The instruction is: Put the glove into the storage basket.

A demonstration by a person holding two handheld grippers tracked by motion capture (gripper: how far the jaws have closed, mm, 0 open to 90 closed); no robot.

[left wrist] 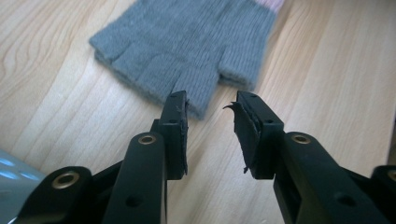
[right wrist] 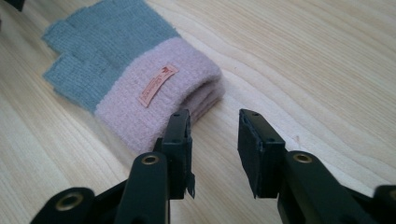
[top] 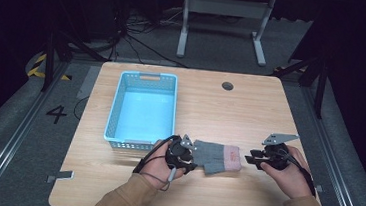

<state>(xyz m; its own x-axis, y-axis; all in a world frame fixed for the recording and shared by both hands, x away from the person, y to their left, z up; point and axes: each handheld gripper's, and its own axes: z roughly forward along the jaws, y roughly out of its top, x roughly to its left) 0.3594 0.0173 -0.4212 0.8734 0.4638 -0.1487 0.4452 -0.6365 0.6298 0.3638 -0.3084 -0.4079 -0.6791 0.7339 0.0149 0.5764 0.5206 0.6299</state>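
Note:
A grey knitted fingerless glove (top: pixel 215 157) with a pink cuff lies flat on the wooden table (top: pixel 250 109), between my two grippers. My left gripper (top: pixel 189 160) stands open just off the glove's grey finger end (left wrist: pixel 187 42), its jaws holding nothing. My right gripper (top: pixel 249 159) is open too, right by the pink cuff (right wrist: pixel 163 93), which carries a small tan label (right wrist: pixel 158 85). The left gripper (left wrist: pixel 210 114) points at the glove's thumb stub. The right gripper (right wrist: pixel 214 135) has bare wood between its jaws.
An empty light-blue plastic basket (top: pixel 115 108) stands at the table's left, just behind my left hand. A round cable hole (top: pixel 227 86) sits near the far edge. Beyond the table are a white desk frame (top: pixel 223 21) and loose cables on the floor.

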